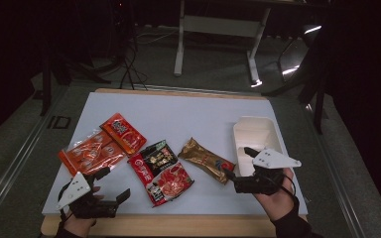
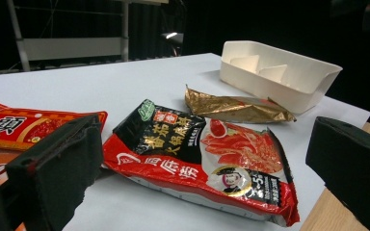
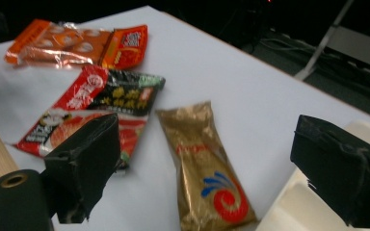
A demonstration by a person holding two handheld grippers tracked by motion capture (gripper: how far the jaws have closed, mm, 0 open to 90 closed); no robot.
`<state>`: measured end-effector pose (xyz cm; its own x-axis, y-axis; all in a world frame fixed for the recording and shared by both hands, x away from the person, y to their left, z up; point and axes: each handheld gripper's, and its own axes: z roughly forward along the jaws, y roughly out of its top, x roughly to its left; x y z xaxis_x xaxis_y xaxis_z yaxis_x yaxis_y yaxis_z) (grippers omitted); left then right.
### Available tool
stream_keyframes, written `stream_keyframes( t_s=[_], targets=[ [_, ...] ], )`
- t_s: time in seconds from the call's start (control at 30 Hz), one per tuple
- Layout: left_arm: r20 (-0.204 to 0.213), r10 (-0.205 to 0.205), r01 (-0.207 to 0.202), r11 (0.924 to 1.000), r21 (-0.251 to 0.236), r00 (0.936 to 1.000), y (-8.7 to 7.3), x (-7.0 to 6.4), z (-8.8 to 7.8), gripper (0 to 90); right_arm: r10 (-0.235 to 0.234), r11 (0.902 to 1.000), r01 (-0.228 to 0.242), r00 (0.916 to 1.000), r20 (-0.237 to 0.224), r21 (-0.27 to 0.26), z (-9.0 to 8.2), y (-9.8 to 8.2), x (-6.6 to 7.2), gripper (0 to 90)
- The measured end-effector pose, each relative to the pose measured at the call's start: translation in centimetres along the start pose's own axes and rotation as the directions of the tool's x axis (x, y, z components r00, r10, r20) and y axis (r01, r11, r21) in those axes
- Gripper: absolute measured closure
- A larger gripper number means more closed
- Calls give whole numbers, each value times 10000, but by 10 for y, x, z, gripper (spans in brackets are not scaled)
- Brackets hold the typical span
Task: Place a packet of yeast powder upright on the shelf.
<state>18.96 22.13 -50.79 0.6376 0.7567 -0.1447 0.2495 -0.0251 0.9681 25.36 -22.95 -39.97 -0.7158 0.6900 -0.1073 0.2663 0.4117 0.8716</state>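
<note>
The right hand-held gripper (image 1: pixel 237 163) is held with its black foam-padded jaws wide apart and empty, and a crinkled gold foil pouch (image 1: pixel 207 159) is seen lying flat on the white table (image 1: pixel 178 111) just ahead of it, between the jaws in the right gripper view. A smooth white rectangular tray (image 1: pixel 255 134) sits just beyond its far jaw. The left hand-held gripper (image 1: pixel 115 183) is likewise spread wide and empty, with a glossy red-and-black packet (image 1: pixel 160 171) lying flat just ahead of it and orange packets (image 1: pixel 101 144) beside it.

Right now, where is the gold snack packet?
In the high view the gold snack packet lies right of centre on the table, between the red-and-black packet and the white tray, just ahead of the right claw.
</note>
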Motion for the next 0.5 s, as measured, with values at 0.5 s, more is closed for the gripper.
stream_keyframes(
  t_s=[0.5],
  targets=[
    [122,3,-4,10000,46,9999,0,0,1,2,-456,9988,466,9975,-533,171,40,32,-4,125]
  ],
)
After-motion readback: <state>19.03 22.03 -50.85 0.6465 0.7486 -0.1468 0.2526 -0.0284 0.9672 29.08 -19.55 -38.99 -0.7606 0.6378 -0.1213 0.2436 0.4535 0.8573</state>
